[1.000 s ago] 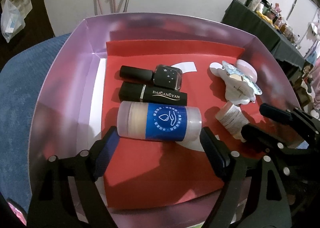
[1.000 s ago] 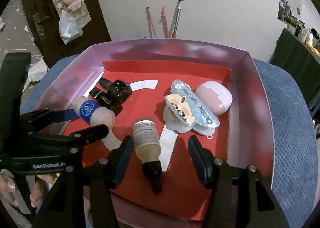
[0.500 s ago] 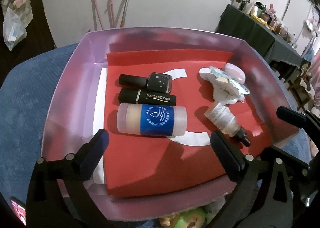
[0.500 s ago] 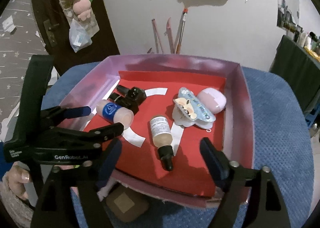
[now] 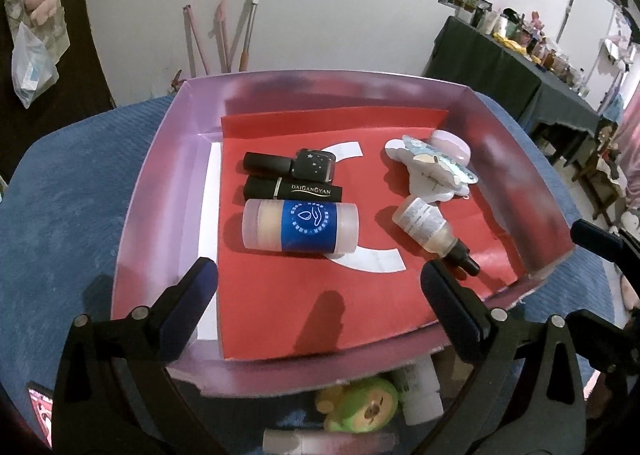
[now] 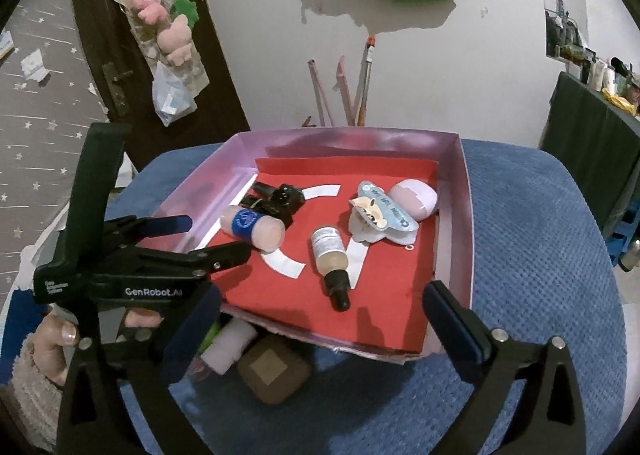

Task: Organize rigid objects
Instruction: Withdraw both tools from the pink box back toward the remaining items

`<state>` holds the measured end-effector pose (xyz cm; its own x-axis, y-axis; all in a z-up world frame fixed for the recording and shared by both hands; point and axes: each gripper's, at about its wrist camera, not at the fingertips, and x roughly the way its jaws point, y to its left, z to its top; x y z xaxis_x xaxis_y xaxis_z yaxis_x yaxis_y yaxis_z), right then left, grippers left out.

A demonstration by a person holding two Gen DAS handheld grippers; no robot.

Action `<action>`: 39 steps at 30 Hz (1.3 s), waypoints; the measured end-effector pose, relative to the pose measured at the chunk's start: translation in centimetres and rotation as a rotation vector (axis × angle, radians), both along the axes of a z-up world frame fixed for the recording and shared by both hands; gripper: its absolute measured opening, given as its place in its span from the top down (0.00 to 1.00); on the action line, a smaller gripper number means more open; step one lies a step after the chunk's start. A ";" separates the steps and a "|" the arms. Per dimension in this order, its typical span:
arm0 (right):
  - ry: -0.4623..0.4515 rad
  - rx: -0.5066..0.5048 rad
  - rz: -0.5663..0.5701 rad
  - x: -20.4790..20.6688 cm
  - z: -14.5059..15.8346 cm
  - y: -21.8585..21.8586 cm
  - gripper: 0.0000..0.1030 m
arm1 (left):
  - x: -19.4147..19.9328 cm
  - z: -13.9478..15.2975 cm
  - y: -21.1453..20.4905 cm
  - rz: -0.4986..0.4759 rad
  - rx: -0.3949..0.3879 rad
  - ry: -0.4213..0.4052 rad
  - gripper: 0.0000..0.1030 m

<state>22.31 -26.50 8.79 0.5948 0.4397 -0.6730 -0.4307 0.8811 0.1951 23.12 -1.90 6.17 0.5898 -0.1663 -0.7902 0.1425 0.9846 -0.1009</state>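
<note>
Setting: blue textured cushion point(image 6: 520, 255) by a white wall, bearing a shallow purple cardboard tray point(image 5: 168, 191) lined with red paper.
Left gripper point(image 5: 318, 291): jaws spread wide, nothing between the blue-padded fingers; they hover over the tray's near edge.
Right gripper point(image 6: 320, 315): jaws opening, nothing between them; they hang over the near rim.
Nearest the left jaws: frosted plastic cylinder with a blue label point(image 5: 300, 227), lying on its side on the red paper, apart from both fingers and centred beyond the gap.
Behind it: black lipstick tube with gold lettering point(image 5: 294, 190), touching the cylinder; behind that, a black nail polish bottle with white stars point(image 5: 290, 165), all three side by side.
Nearest the right jaws: small clear dropper bottle with a black cap point(image 6: 331, 255), lying with the cap toward the gap, short of the fingers.
Farther right: cloud-shaped cartoon blister pack point(image 6: 380, 217) leaning against a pale pink oval case point(image 6: 414, 197) near the tray's far right corner.
Person: a hand point(image 6: 56, 339) in a fluffy sleeve grips the left gripper's handle.
Below the tray edge: green plush toy point(image 5: 360, 401), partly hidden.
</note>
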 end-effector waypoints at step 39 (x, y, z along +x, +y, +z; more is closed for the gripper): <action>-0.131 0.014 0.051 -8.1 0.4 1.5 0.00 | -9.2 0.5 2.8 0.002 -0.062 -0.094 0.00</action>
